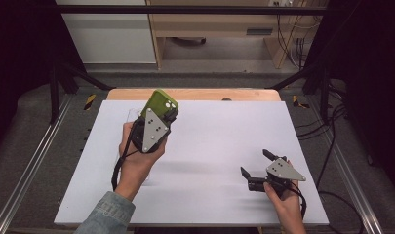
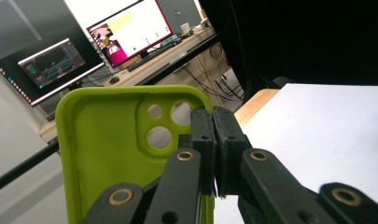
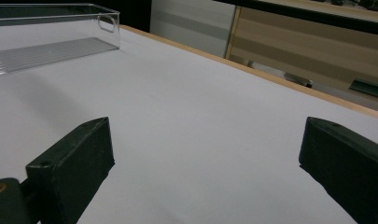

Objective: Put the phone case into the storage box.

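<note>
Above the table's [image 1: 209, 146] far-left corner, the left gripper [image 2: 213, 140] pinches a green phone case [image 2: 107, 154] by one thin side wall, lifted clear, beside a clear tray [image 3: 46, 42]. Near the right front edge, the right gripper [image 1: 256, 168] hangs wide, empty. Such a soft rim could flex and slip free.

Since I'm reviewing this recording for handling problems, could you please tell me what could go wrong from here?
1. The left hand-held gripper pinches the green phone case only by its thin side edge, so the case may twist or slip out.
2. The case is held above the table; a slip would drop it.
3. The clear tray is hard to see, so a gripper might knock it.
</note>
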{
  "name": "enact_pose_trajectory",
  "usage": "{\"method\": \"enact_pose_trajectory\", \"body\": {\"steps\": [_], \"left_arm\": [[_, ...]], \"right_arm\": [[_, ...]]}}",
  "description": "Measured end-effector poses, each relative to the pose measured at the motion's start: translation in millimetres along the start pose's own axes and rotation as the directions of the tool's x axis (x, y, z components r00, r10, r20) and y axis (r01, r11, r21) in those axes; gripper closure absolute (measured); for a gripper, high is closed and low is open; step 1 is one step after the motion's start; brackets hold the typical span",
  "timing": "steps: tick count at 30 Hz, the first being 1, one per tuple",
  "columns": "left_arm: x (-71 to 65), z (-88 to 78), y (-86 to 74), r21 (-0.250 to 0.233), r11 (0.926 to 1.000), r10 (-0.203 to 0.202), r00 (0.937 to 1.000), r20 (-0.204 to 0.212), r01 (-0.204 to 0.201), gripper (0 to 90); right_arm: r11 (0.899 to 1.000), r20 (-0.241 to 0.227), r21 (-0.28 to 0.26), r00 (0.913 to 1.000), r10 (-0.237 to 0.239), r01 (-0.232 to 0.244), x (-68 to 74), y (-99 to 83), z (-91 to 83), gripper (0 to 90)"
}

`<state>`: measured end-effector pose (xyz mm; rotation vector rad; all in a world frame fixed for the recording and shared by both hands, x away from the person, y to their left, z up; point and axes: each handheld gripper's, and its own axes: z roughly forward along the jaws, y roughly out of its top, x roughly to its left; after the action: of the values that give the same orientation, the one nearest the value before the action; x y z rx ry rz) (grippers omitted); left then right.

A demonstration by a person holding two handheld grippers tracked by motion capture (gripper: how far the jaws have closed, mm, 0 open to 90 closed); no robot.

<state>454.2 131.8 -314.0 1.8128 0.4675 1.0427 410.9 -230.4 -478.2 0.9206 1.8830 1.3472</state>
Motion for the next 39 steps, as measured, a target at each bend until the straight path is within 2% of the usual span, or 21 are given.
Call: {"method": "enact_pose_trajectory", "body": {"steps": [5, 8, 13, 23, 27, 30, 34, 36, 37, 39], "left_arm": [[6.6, 2.2, -3.6, 0.001, 0.9975, -0.071, 0.9974, -0.016, 0.071, 87.7], [9.1, 2.7, -5.2, 0.001, 0.9952, -0.098, 0.9950, -0.019, 0.098, 87.7], [12.0, 2.1, -6.0, -0.004, 0.9921, -0.125, 0.9918, -0.024, 0.125, 87.7], [21.3, 0.4, -8.7, -0.013, 0.9788, -0.205, 0.9783, -0.032, 0.204, 87.7], [25.1, 1.1, -10.9, -0.004, 0.9760, -0.218, 0.9753, -0.036, 0.218, 87.7], [27.9, 2.2, -12.7, -0.005, 0.9686, -0.249, 0.9678, -0.040, 0.249, 87.7], [33.0, 2.8, -14.6, -0.015, 0.9602, -0.279, 0.9580, -0.066, 0.279, 87.7], [36.6, 2.4, -16.0, -0.018, 0.9548, -0.297, 0.9515, -0.079, 0.297, 87.7], [39.1, 2.3, -17.1, -0.023, 0.9496, -0.314, 0.9455, -0.087, 0.313, 87.7], [43.6, 1.9, -18.8, -0.039, 0.9445, -0.328, 0.9386, -0.106, 0.326, 87.7]], "right_arm": [[1.000, 0.002, -0.005, 1.0000, -0.002, 0.002, 1.0, 0.1, -0.6, 3.5], [1.000, 0.003, -0.007, 1.0000, -0.002, 0.002, 0.5, 0.2, -0.7, 3.5], [1.000, 0.004, -0.009, 1.0000, -0.005, 0.005, 0.1, 0.0, -0.2, 3.5], [1.000, 0.004, -0.004, 1.0000, -0.007, 0.007, 0.6, -0.3, 0.5, 3.5], [1.000, 0.001, -0.003, 1.0000, -0.008, 0.008, 0.9, -0.4, 0.4, 3.5], [1.000, 0.000, -0.004, 1.0000, -0.002, 0.002, 0.5, -0.3, 0.1, 3.5], [1.000, -0.005, -0.002, 1.0000, -0.002, 0.002, 0.4, -0.4, 0.1, 3.5], [1.000, -0.007, -0.001, 1.0000, -0.001, 0.001, 0.3, -0.5, 0.1, 3.5], [1.000, -0.007, -0.002, 1.0000, -0.001, 0.001, 0.4, -0.5, 0.1, 3.5], [1.000, -0.007, -0.002, 1.0000, -0.003, 0.002, 0.3, -0.5, 0.1, 3.5]]}}
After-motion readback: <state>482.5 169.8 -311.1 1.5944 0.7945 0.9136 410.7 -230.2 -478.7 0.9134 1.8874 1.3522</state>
